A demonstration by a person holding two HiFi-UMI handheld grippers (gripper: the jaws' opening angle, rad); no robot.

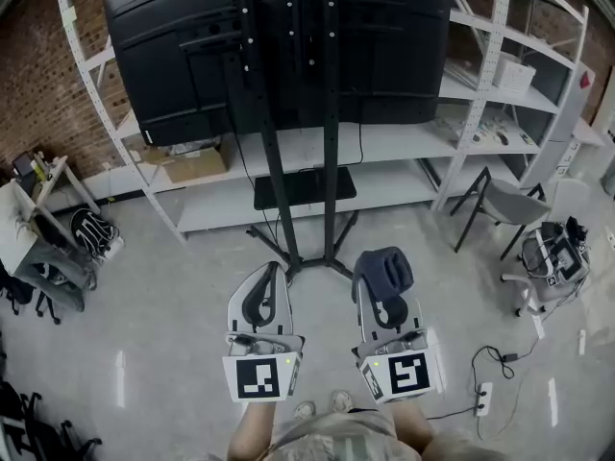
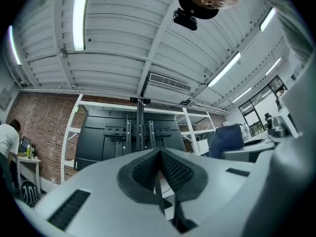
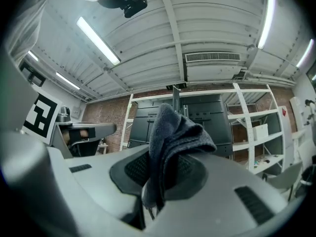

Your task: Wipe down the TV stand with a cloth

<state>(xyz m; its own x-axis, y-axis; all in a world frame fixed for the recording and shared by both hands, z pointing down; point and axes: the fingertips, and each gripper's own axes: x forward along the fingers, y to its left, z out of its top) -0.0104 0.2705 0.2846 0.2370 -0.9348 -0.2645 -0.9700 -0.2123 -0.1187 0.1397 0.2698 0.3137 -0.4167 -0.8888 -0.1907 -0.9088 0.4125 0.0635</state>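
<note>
The left tool [image 1: 273, 279] is held low over the grey floor [image 1: 173, 286], its marker cube nearest the person. In the left gripper view its two ribbed jaws are pressed together at the tips with nothing between them [image 2: 160, 154]. Straight ahead of it, and a little to its right, stands the TV stand [image 1: 300, 161]: two black uprights with a large dark screen mounted on them, a small black shelf lower down, and feet spread on the floor just beyond both tools. The same stand shows past the closed jaws in the left gripper view [image 2: 139, 132].

Behind the stand runs a white rack [image 1: 404, 142], with what looks like a cardboard box [image 1: 192, 164] on a lower shelf (the picture is too small there to be sure).

The right tool [image 1: 382, 288] is level with the left one and just beside it. Its jaws are clamped on a dark blue-grey cloth [image 1: 386, 267], which bunches up over the tips and droops to one side [image 3: 177, 130]. Further right of this tool, a grey chair [image 1: 509, 205] stands by the rack.
</note>
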